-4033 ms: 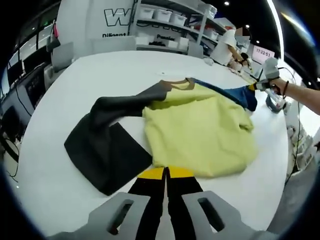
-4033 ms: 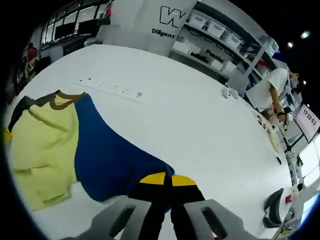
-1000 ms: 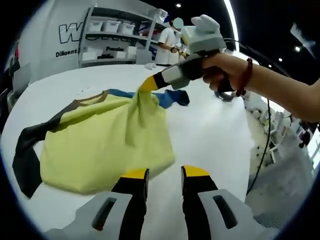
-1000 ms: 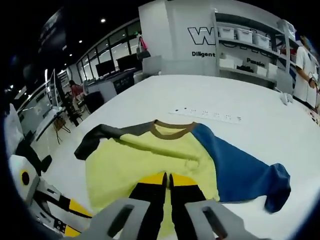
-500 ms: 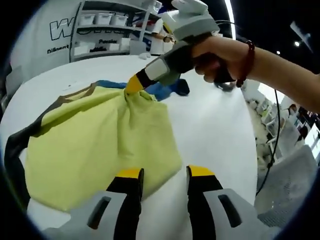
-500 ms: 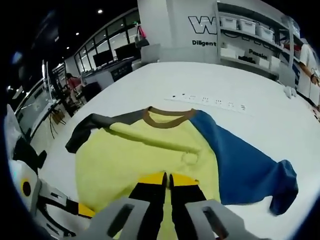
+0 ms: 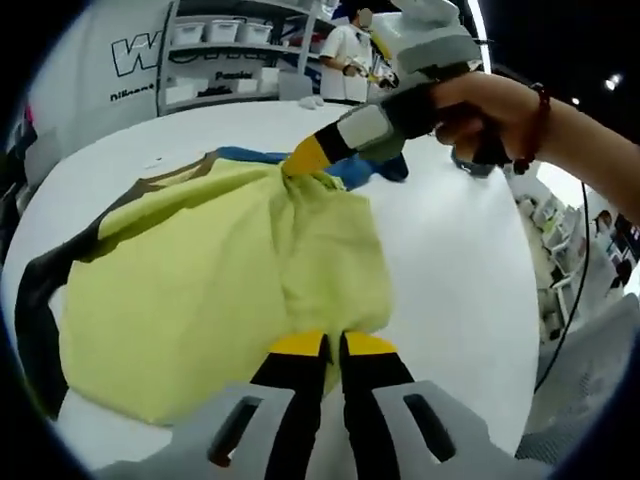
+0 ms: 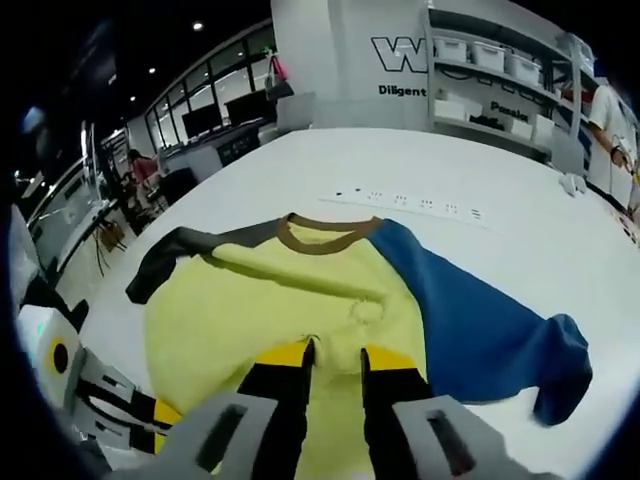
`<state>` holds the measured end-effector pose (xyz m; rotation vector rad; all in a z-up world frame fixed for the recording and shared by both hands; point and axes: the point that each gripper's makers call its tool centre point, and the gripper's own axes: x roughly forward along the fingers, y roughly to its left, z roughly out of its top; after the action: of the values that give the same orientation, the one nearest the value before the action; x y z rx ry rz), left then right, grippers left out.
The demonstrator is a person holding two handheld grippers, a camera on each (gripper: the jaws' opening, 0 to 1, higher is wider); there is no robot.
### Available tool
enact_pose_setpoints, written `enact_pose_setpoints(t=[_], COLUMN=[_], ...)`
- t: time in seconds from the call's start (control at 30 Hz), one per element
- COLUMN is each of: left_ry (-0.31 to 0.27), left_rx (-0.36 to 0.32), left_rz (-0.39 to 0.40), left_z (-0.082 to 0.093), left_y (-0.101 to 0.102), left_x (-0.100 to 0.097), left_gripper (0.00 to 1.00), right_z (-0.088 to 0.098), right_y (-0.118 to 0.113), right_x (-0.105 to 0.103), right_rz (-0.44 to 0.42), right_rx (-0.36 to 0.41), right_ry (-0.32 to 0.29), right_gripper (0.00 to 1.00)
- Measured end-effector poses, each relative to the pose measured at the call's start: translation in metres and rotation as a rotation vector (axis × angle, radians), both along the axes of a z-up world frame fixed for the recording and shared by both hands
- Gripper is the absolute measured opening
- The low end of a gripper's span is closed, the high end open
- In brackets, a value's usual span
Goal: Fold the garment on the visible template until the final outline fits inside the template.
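My left gripper (image 7: 334, 345) has its jaws pressed together on the near hem of the garment (image 7: 230, 270), the yellow tips nipping the yellow cloth at its near edge. The garment lies spread on the white table (image 7: 440, 260): a yellow body, a brown collar (image 8: 320, 240) at the far end, a blue sleeve (image 8: 470, 320) out to the right and a dark grey sleeve (image 8: 185, 258) to the left.

My right gripper (image 7: 300, 162) comes into the left gripper view from the far right, held in my hand (image 7: 490, 110) (a beaded bracelet (image 7: 541, 108) sits on the wrist), its yellow tip down in a bunched ridge of the yellow cloth near the blue sleeve. In the right gripper view its jaws stand a little apart, a narrow gap between the yellow tips, with the yellow cloth lying under and between them; whether they have any real grip on it I cannot tell.

On the table beyond the collar runs a row of small dark marks (image 8: 405, 202), too small to read. On the far wall there is a large outlined "W" (image 8: 400, 52), cut off by shelving, with "Diligent" (image 8: 400, 90) below it and a further word starting with "P" on the right (image 8: 500, 112). The shelves (image 8: 490, 60) carry white bins. A person (image 7: 345, 50) in a white top stands by the shelving at the far side.
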<state>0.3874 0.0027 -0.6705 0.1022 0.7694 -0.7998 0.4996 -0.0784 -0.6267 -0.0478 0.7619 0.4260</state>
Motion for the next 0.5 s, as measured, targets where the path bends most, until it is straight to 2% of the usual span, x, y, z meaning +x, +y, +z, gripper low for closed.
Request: enact_pose_setpoints(t=[0.1,0.27,0.5], left_ry=[0.009,0.014,0.011], left_rx=[-0.006,-0.007,0.0], left_rz=[0.008,0.007,-0.002], left_z=[0.0,0.0,0.0], left_y=[0.0,0.0,0.0], left_x=[0.0,0.0,0.0], left_gripper=[0.06,0.06,0.06], right_z=[0.001,-0.007,-0.029], right_y=[-0.006,-0.02,-0.04], right_x=[-0.009,-0.028,-0.042], right_rz=[-0.002,-0.001,-0.01], right_rx=[-0.007,-0.028,-0.057], right_ry=[-0.011,0.004,0.047], right_gripper=[0.22,0.25,0.31])
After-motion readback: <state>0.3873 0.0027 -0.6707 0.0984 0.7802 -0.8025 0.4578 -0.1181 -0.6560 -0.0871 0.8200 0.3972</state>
